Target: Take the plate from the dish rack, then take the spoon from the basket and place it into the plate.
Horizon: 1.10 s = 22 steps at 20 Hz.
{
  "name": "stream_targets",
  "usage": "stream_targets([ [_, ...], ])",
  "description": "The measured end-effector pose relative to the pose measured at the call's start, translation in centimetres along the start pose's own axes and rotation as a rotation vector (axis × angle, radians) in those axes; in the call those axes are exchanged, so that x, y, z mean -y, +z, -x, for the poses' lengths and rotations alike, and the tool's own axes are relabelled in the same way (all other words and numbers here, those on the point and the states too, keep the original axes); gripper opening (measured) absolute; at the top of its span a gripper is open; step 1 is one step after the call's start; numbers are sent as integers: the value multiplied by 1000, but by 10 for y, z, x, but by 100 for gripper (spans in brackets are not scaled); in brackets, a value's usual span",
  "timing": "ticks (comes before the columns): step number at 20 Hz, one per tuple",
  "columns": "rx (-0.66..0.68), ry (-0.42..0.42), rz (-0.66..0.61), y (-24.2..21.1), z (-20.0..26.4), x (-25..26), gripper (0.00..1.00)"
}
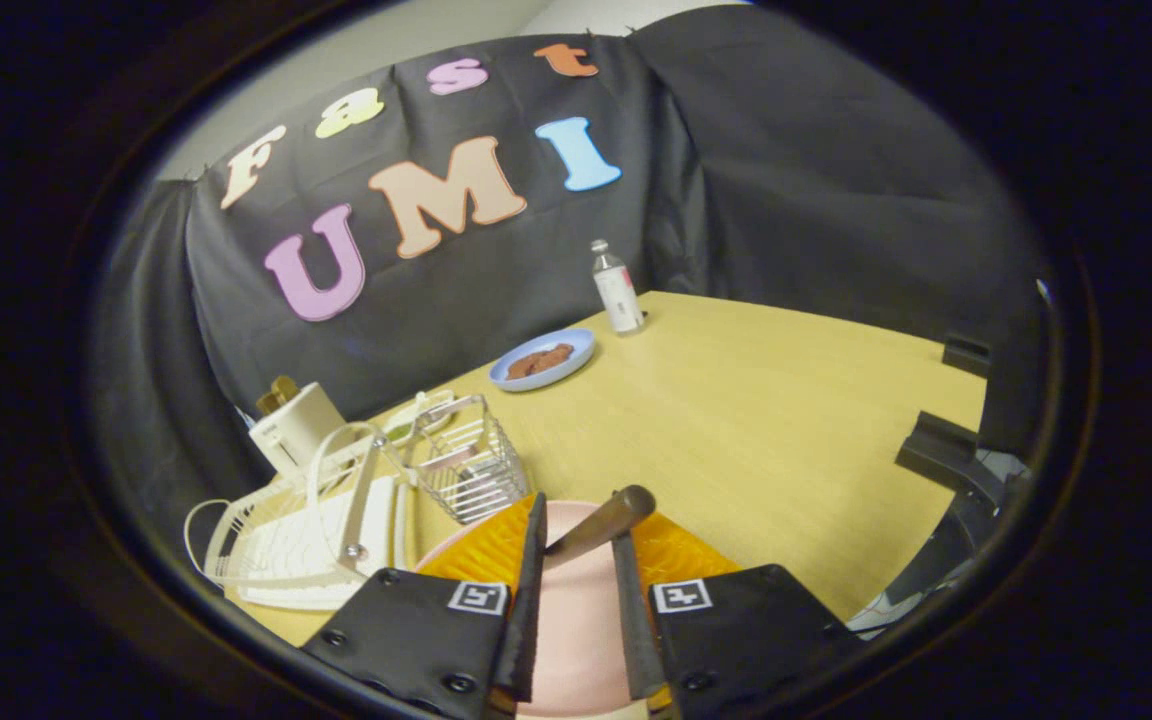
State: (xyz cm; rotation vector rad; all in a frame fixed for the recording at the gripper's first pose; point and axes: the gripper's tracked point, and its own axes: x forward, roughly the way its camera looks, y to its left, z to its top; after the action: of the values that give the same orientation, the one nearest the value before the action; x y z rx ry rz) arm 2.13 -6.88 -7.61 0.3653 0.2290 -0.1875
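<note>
My gripper (576, 560) is clamped on the spoon (601, 523): both fingers press against its brown handle, which slants up between them with its rounded end poking out past the tips. Which end of the spoon hangs below, I cannot see.

Directly under my fingers lies the pink plate (566, 630), flat on the table (756, 430) near its front edge, so it is out of the dish rack already. I judge I am on the last step: the spoon has left the basket and only has to be set into the plate.

The next move calls for lowering until the spoon is close to the plate's face, tipping it nearer to level so it lies down instead of toppling, then parting my fingers and lifting straight up so I do not drag it over the rim.

Just beyond the plate, toward the table's left edge, stands the wire basket (471, 465), and beside it the white dish rack (306, 535) with a white boxy appliance (296, 425) behind it. Farther back, near the far edge, sits a blue plate (543, 360) with something brown on it, and a small bottle (617, 288) stands upright at the far corner against the black cloth.
</note>
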Motion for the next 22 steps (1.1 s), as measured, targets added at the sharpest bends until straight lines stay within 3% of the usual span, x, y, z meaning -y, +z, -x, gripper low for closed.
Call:
stream_targets([
  [5,18,-128,236,7,-3,38,79],
  [7,64,-142,346,24,2,40,94],
  [10,162,-105,498,54,15,22,98],
  [12,228,-21,562,69,27,-5,100],
  [18,292,306,519,62,62,-82,100],
  [22,317,361,471,64,65,-83,100],
])
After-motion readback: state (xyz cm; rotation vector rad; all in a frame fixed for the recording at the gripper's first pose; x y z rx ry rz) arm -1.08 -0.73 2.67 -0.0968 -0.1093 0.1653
